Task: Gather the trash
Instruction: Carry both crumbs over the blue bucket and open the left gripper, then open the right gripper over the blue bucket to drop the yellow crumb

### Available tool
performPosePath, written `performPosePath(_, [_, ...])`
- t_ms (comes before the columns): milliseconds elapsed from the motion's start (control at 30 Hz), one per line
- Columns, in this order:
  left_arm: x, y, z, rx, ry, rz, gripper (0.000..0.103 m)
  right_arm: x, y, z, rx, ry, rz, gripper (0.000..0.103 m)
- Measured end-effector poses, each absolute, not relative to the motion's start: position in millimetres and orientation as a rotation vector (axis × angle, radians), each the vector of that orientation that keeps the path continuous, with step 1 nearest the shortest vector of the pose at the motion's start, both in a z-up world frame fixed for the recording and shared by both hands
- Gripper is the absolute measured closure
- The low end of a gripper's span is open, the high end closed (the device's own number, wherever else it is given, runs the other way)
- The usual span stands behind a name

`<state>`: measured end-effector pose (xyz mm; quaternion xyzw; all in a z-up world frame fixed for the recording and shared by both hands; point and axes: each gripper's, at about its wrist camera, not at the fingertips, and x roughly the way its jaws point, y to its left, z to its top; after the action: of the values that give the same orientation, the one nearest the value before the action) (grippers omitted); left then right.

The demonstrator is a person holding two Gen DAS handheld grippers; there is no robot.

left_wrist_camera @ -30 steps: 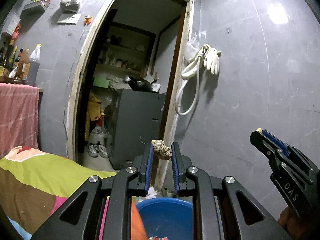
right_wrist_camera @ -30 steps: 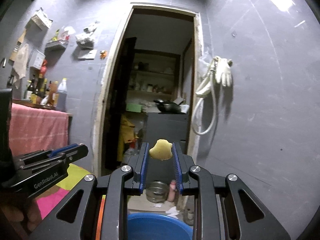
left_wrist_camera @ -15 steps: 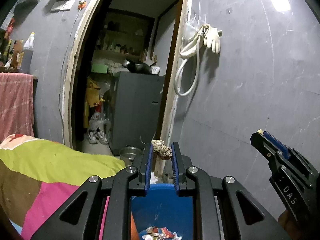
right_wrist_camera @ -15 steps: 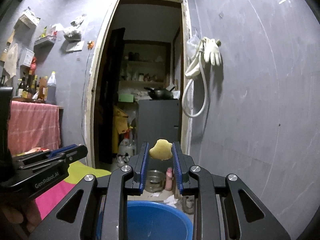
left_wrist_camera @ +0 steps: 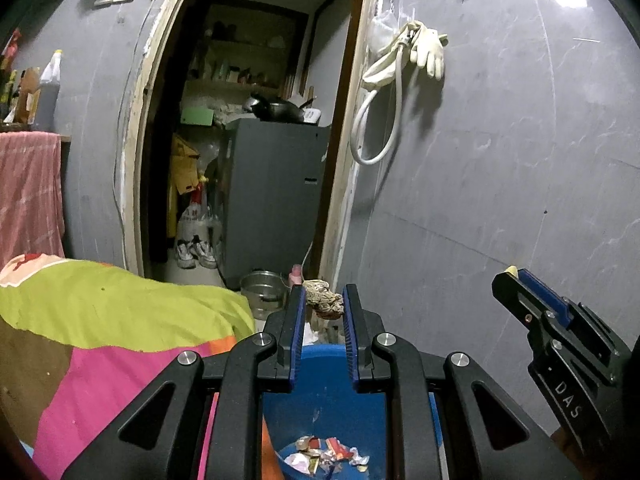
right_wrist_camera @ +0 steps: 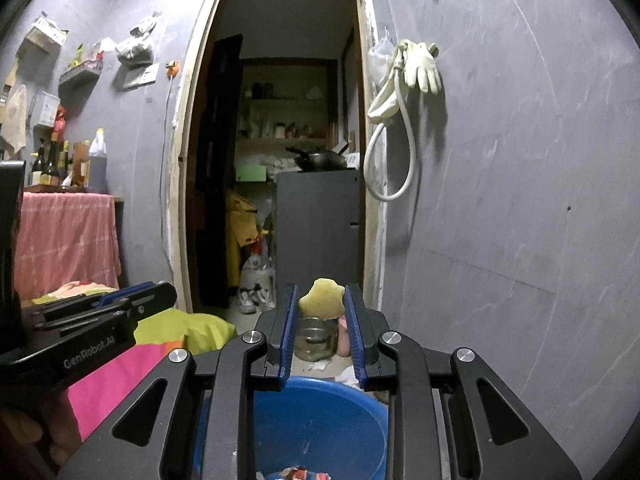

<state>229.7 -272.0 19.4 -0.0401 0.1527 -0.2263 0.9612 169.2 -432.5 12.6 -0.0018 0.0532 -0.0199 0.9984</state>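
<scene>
From the left wrist, the left gripper (left_wrist_camera: 323, 304) clamps a brownish crumpled scrap (left_wrist_camera: 325, 301), its long axis crosswise between the pads, above the blue bucket (left_wrist_camera: 320, 408) holding wrappers (left_wrist_camera: 326, 454); from the right wrist, the right gripper (right_wrist_camera: 322, 306) pinches an upright yellow peel piece (right_wrist_camera: 322, 303) over the bucket's rim.

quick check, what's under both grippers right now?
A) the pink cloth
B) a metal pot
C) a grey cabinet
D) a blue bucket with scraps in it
D: both wrist views look down past the fingers into the blue bucket, with wrappers at its bottom, while the left gripper pinches a brown scrap and the right gripper a yellow piece.
</scene>
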Motion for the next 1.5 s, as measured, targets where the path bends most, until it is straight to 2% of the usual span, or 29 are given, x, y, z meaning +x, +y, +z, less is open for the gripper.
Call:
performPosePath(967, [253,-267,2,-0.098,0.438,-0.47,0.087,192,-439,-4,0.047,0.213,-0.013,0.081])
performPosePath(1500, [253,-263,0,-0.116,0.437,-0.459,0.069,193,-441,-4,0.053,0.214,-0.016,0.074])
